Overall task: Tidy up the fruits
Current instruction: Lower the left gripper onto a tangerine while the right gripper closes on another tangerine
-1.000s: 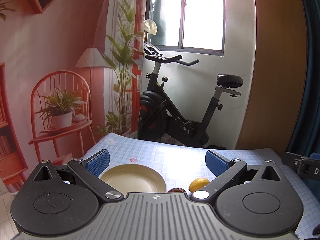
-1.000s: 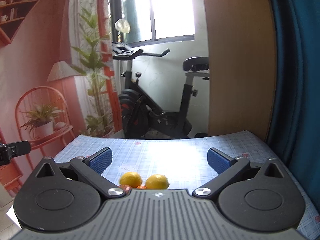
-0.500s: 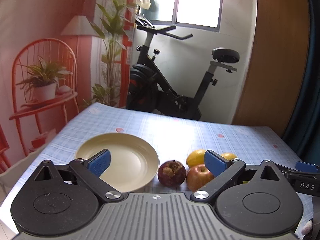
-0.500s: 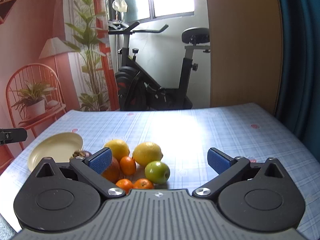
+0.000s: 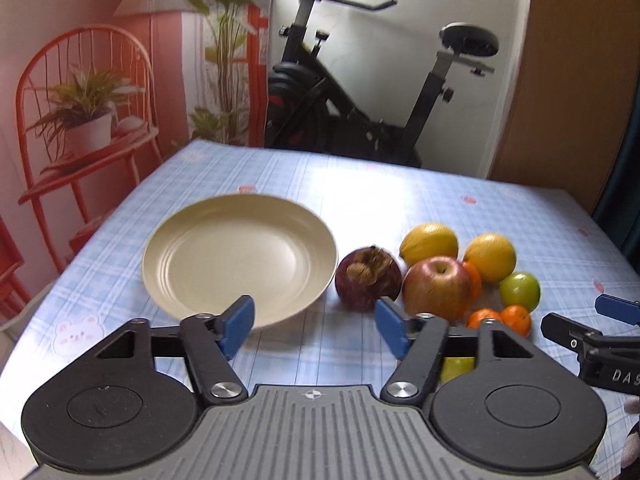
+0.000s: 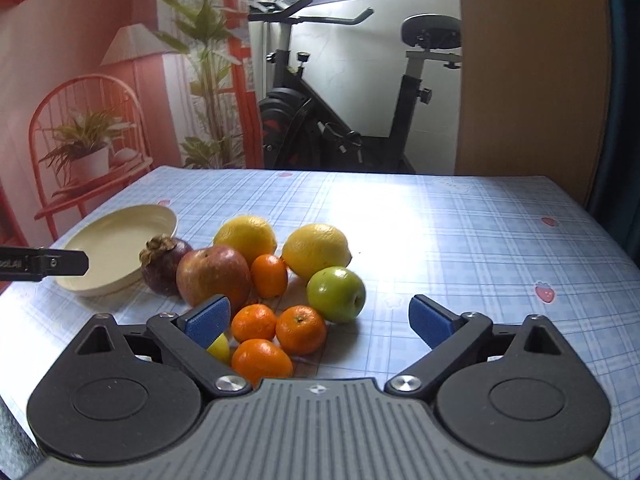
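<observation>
A cream plate (image 5: pixel 240 260) sits on the checked tablecloth, left of a fruit pile. The pile holds a dark mangosteen (image 5: pixel 368 278), a red apple (image 5: pixel 436 288), two lemons (image 5: pixel 430 242), a green apple (image 6: pixel 336 294) and several mandarins (image 6: pixel 300 328). My left gripper (image 5: pixel 316 326) hovers before the plate's near rim and the mangosteen; its jaws are closing with nothing between them. My right gripper (image 6: pixel 320 320) hangs over the near side of the pile. Its jaws stand wide and are closing slightly. The mandarins show in the gap, and the pads touch none of them.
A black exercise bike (image 6: pixel 340 120) stands behind the table's far edge. A wooden panel (image 6: pixel 532 80) and a dark curtain are at the right, and a wall picture of a red chair (image 5: pixel 84 120) at the left. Bare tablecloth (image 6: pixel 480 248) lies right of the fruit.
Both grippers have dropped and tilted down toward the table, so the plate and the whole fruit pile now show. The left jaws have narrowed markedly; the right ones only slightly.
</observation>
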